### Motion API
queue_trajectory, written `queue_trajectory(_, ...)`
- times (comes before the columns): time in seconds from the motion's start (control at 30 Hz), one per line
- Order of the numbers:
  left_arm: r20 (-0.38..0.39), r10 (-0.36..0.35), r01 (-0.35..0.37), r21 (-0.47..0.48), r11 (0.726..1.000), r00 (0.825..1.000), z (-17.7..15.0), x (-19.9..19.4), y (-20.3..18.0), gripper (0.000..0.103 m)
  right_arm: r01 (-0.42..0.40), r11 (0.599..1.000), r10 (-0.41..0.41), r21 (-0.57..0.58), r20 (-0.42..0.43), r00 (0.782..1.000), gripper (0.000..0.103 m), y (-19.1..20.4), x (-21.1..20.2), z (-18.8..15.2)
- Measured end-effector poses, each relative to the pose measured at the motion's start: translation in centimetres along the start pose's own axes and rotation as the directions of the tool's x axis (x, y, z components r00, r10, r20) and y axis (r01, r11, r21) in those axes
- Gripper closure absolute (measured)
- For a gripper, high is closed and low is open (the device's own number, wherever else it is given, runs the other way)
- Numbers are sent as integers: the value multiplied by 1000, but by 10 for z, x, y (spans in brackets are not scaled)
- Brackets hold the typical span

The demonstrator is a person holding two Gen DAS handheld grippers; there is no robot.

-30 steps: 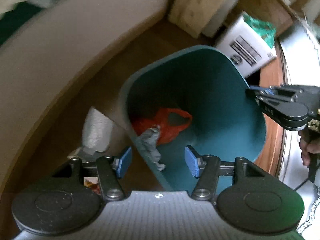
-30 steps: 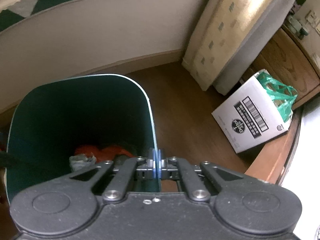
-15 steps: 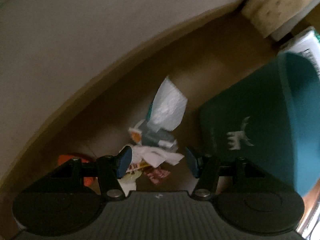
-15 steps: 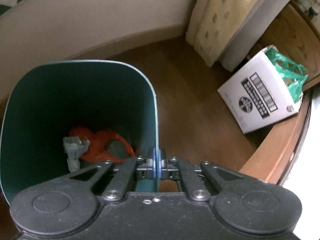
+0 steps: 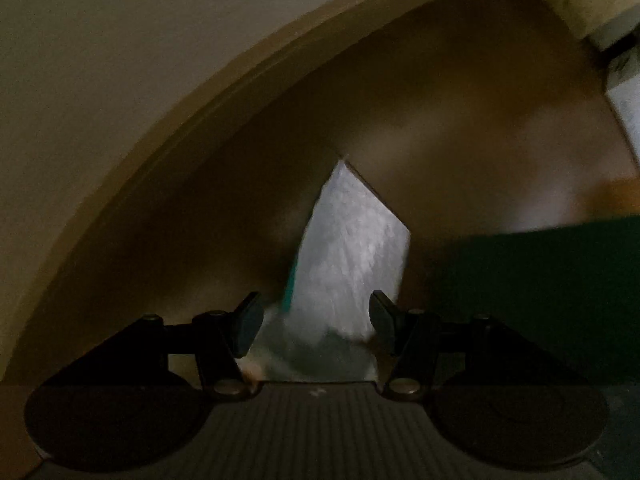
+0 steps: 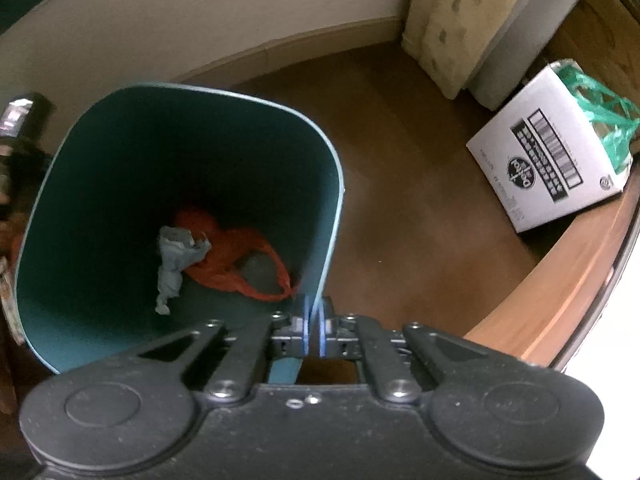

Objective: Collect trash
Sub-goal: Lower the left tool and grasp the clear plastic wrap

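Brown floor (image 5: 460,128) at 12 o'clock: left claw (image 5: 316,316) wide open, empty, astride white wrapper (image 5: 352,248), closing next; right claw (image 6: 314,330) clamped on bin (image 6: 120,152) rim.

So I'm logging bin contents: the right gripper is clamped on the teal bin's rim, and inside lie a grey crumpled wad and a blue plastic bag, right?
Not quite: the plastic bag is orange-red, not blue, as the right wrist view shows. The rest holds: the right gripper is clamped on the rim of the teal bin, and a grey crumpled wad lies inside beside the bag.
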State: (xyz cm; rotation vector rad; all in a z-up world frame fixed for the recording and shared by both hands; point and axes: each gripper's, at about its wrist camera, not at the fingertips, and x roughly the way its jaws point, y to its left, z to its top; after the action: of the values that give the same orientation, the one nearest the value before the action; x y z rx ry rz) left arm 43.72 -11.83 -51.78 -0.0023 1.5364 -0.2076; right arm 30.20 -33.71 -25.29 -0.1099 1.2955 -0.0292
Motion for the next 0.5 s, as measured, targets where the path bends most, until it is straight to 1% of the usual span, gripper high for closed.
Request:
queue_trajectory(0.03, -10, 12, -11, 6, 1000, 1000, 6, 10, -1, 46, -5, 1000, 5, 13, -9, 1000, 97, -1, 2, 1)
queue_trajectory(0.17, -45, 49, -49, 12, 999, 998, 20, 46, 1, 46, -14, 999, 16, 36, -68, 998, 79, -5, 12, 1)
queue_trajectory(0.2, -54, 46, -45, 6, 999, 997, 21, 52, 2, 46, -24, 999, 28, 47, -70, 997, 75, -6, 12, -1)
queue_trajectory(0.27, -73, 28, -29, -19, 999, 997, 21, 62, 6, 48, -42, 997, 47, 65, -85, 995, 71, -7, 15, -2)
queue_trajectory(0.3, -75, 29, -31, -21, 999, 997, 20, 66, 7, 52, -36, 997, 42, 65, -91, 995, 67, -6, 17, -3)
queue_trajectory(0.33, -53, 34, -35, -14, 999, 998, 19, 64, 5, 56, -30, 998, 35, 60, -95, 995, 65, -5, 20, -4)
queue_trajectory(0.4, -34, 35, -35, -3, 999, 999, 17, 64, 3, 58, -26, 998, 32, 57, -100, 994, 61, -1, 23, -6)
queue_trajectory(0.43, -26, 34, -34, 1, 999, 999, 16, 64, 2, 72, -29, 998, 35, 60, -98, 995, 61, 0, 25, -7)
queue_trajectory(0.47, -23, 31, -31, 1, 1000, 999, 16, 63, 3, 89, -27, 998, 32, 62, -95, 995, 62, 2, 27, -7)
queue_trajectory(0.5, -28, 29, -30, -10, 1000, 999, 16, 62, 4, 91, -19, 998, 25, 60, -90, 996, 66, 5, 28, -7)
